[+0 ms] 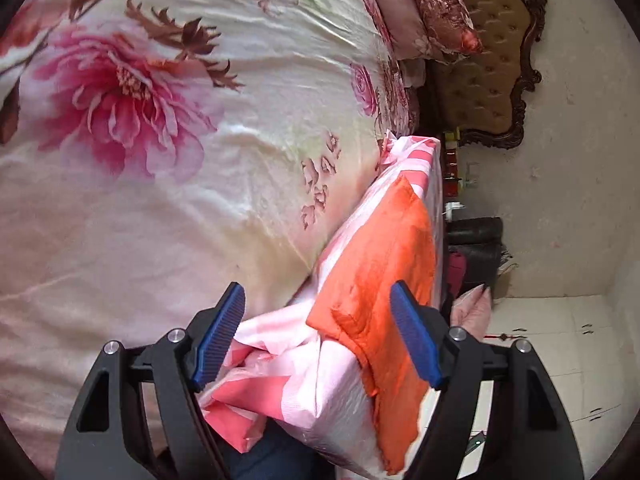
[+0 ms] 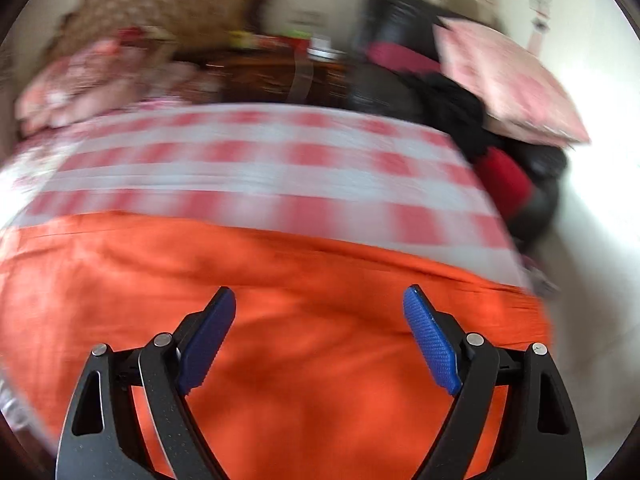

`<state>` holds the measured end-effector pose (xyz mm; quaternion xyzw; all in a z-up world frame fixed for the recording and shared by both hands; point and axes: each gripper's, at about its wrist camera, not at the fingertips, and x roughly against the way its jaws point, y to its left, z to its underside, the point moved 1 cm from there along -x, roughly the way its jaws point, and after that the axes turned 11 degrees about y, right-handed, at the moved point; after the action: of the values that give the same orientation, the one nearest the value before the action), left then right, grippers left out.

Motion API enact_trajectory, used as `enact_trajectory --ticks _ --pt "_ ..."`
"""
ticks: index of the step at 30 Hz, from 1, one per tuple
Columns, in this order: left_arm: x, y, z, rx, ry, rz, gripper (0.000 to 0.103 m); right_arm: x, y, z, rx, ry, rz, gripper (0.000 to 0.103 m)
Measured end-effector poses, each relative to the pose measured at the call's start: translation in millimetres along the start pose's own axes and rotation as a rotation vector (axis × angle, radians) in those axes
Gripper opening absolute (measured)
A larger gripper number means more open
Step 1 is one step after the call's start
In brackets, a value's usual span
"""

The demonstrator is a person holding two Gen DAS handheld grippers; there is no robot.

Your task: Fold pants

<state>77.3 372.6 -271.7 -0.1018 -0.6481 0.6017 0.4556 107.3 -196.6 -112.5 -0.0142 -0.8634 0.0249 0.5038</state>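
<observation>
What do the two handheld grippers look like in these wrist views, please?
Both match: the left gripper and right gripper have matte black angular arms with triangular cut-outs and round silver pivot pins. Each finger ends in a ribbed blue pad. No cables, markings or sleeves show.
</observation>
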Motion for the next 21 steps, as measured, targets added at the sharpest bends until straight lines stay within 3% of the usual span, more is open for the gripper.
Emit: enact_trajectory --ticks 1,5,9,12,17,21 --pt "-5 4 -1 0.01 0.016 0.059 0.074 2 30 1 0.049 0.022 -0.049 0.082" --pt "-23 2 -5 -0.008 0.062 0.134 0.063 1 132 5 0.194 0.076 -0.149 0.082" --pt "-32 -9 -10 -0.053 0.056 0.128 0.033 0 195 6 0.255 0.102 -0.147 0.082" --pt "-25 -20 -10 -0.104 0.024 0.065 0.022 -5 215 8 0.262 0.128 -0.144 0.082" --pt "-20 -46 -8 -0.193 -0.018 -0.053 0.02 -22 227 17 0.284 0.198 -0.111 0.082" --pt "-13 -56 -5 -0.197 -0.045 -0.075 0.019 -34 223 23 0.262 0.234 -0.118 0.082"
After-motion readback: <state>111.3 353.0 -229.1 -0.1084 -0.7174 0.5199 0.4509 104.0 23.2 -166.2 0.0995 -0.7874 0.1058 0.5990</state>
